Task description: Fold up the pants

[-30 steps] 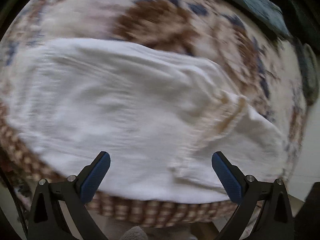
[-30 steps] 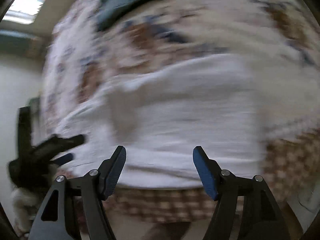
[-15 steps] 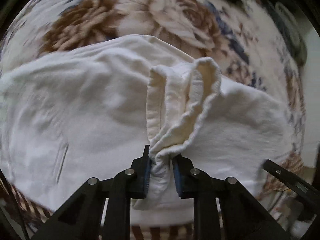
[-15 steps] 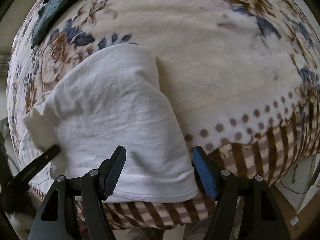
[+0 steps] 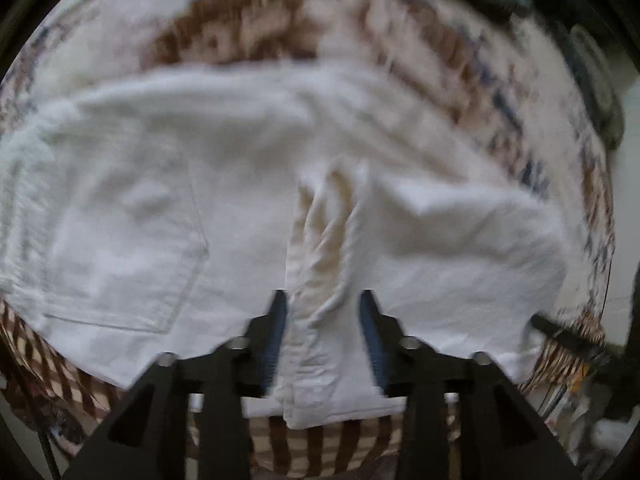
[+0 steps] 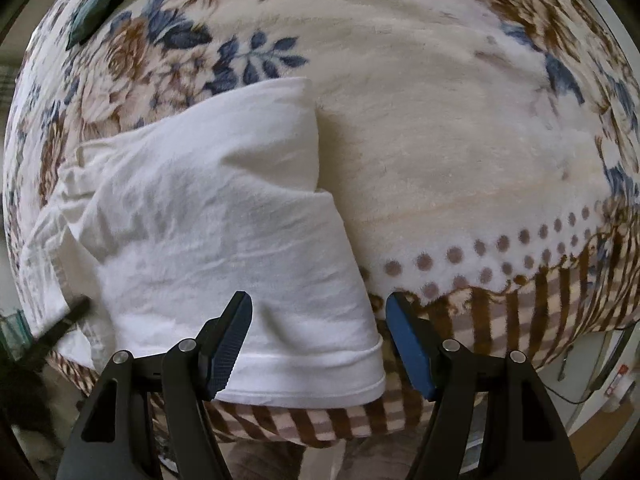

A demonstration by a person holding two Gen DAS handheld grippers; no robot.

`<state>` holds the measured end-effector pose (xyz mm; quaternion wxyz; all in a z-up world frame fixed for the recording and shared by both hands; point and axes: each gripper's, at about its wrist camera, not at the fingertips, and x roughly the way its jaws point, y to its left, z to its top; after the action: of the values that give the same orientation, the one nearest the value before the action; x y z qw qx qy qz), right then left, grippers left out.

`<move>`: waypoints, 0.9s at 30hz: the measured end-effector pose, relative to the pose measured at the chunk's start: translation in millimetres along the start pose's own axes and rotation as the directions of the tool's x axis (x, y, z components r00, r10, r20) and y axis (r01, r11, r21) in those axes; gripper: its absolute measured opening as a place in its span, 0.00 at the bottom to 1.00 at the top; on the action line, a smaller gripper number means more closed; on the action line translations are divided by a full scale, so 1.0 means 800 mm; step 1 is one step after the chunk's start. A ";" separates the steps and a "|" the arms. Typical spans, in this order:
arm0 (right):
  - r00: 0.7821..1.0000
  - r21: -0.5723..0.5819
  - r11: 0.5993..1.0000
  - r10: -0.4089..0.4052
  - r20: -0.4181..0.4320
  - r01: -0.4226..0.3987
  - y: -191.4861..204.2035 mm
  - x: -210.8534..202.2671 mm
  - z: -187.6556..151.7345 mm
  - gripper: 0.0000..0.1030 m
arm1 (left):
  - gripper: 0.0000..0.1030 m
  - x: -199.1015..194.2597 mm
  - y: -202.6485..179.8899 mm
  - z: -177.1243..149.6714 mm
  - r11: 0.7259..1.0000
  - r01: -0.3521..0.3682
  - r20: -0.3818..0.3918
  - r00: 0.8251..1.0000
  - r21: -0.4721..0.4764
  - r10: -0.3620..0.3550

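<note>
White pants lie folded across a floral blanket. In the left wrist view a bunched ridge of the waistband runs between the jaws of my left gripper, which stand open a little on either side of it. A back pocket shows at the left. In the right wrist view the folded leg end with its hem lies at the near edge. My right gripper is open, its left finger over the hem, its right finger over the blanket.
The floral blanket covers the bed, with a brown striped border hanging over the near edge. A dark teal cloth lies at the far left. The left gripper's tip shows at the left of the right wrist view.
My left gripper was shut on the bunched waistband half a second ago; its jaws have since parted and the fabric has dropped lower. The right gripper has stayed open over the hem.
</note>
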<state>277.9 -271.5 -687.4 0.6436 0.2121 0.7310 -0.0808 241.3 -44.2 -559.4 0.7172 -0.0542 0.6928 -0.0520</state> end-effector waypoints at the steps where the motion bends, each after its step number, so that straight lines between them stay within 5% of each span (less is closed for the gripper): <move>1: 1.000 0.000 1.000 -0.001 -0.005 0.001 -0.001 0.001 -0.004 0.70 | 0.57 -0.005 -0.003 0.007 1.000 0.005 0.026 1.000 -0.008 -0.005; 5: 1.000 0.031 1.000 -0.001 -0.028 0.002 -0.008 0.010 -0.010 0.70 | 0.57 0.018 0.006 0.035 0.998 0.020 0.024 1.000 -0.058 -0.019; 6: 1.000 0.040 0.999 0.000 -0.027 0.001 -0.010 0.009 -0.012 0.70 | 0.47 0.023 0.010 0.041 0.997 0.028 0.016 1.000 -0.069 -0.027; 7: 1.000 0.043 0.999 0.000 -0.025 0.001 -0.016 0.007 -0.015 0.70 | 0.24 0.036 0.017 0.049 0.993 0.058 0.003 0.998 -0.105 -0.058; 12: 0.998 0.014 0.998 -0.054 0.023 0.054 -0.014 -0.015 -0.018 0.70 | 0.27 0.042 0.049 0.045 0.962 0.147 -0.032 0.987 -0.229 -0.158; 15: 0.990 -0.052 0.992 -0.114 0.077 0.119 0.000 -0.034 -0.021 0.70 | 0.29 -0.009 0.061 0.026 0.944 0.209 0.041 0.978 -0.254 -0.205; 21: 0.987 -0.161 0.976 -0.137 0.088 0.150 0.054 -0.031 -0.032 0.70 | 0.93 -0.093 0.130 -0.027 0.951 0.158 0.188 0.976 -0.266 -0.110; 24: 0.984 -0.203 0.963 -0.165 0.067 0.176 0.079 -0.012 -0.038 0.70 | 0.95 -0.092 0.174 -0.048 0.935 0.099 0.224 0.974 -0.340 -0.022; 27: 0.980 -0.242 0.950 -0.190 0.058 0.199 0.105 0.001 -0.048 0.70 | 0.95 -0.084 0.228 -0.069 0.869 0.155 0.282 0.959 -0.470 -0.018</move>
<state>277.8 -180.8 -669.4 0.6661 0.0559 0.7416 -0.0559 183.6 146.2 -522.5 0.7644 -0.2711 0.5765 0.0997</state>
